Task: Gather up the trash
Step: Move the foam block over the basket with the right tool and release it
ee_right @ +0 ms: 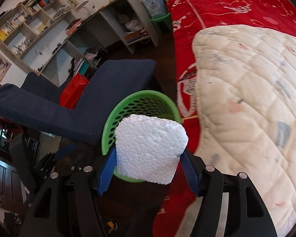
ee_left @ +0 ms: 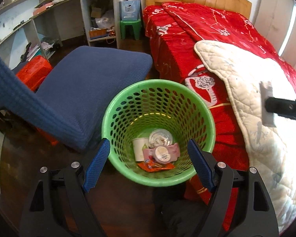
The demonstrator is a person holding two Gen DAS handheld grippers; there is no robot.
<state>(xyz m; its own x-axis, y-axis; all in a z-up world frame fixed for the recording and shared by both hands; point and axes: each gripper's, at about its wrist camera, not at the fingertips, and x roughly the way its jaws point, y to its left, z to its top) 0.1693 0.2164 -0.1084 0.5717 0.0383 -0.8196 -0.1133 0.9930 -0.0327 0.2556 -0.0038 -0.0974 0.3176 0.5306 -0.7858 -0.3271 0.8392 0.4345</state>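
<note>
A cluttered bedroom with a dark wooden floor holds everything here, and the green perforated wastebasket point(ee_left: 157, 132) standing on that floor serves as the landmark. Just left of the basket is a blue cushioned chair point(ee_left: 88, 90), with an orange-red plastic stool point(ee_left: 34, 72) behind it. Farther back from the basket, shelves point(ee_left: 39, 25) run along the wall, and a small green stool point(ee_left: 130, 28) carries a pale blue bag point(ee_left: 129, 9). To the right of the basket, touching or nearly touching its side, stands a bed draped in a red patterned cover point(ee_left: 207, 31), with a white quilt point(ee_left: 262, 138) lying over it.

Inside the basket, at the bottom, lie a white paper cup point(ee_left: 139, 148), a clear plastic cup with crumpled paper point(ee_left: 160, 137), a pink wrapper point(ee_left: 172, 150), a round lidded tub point(ee_left: 162, 154) and an orange wrapper point(ee_left: 155, 165).

The left gripper point(ee_left: 149, 164) hangs above the basket's near rim, its blue fingers point(ee_left: 97, 165) spread wide apart with nothing between them.

The right gripper point(ee_right: 149, 172) is clenched on a white styrofoam block point(ee_right: 150, 148), a blue finger pressing each side. The block sits over the near right part of the basket point(ee_right: 136, 102), above its rim.
</note>
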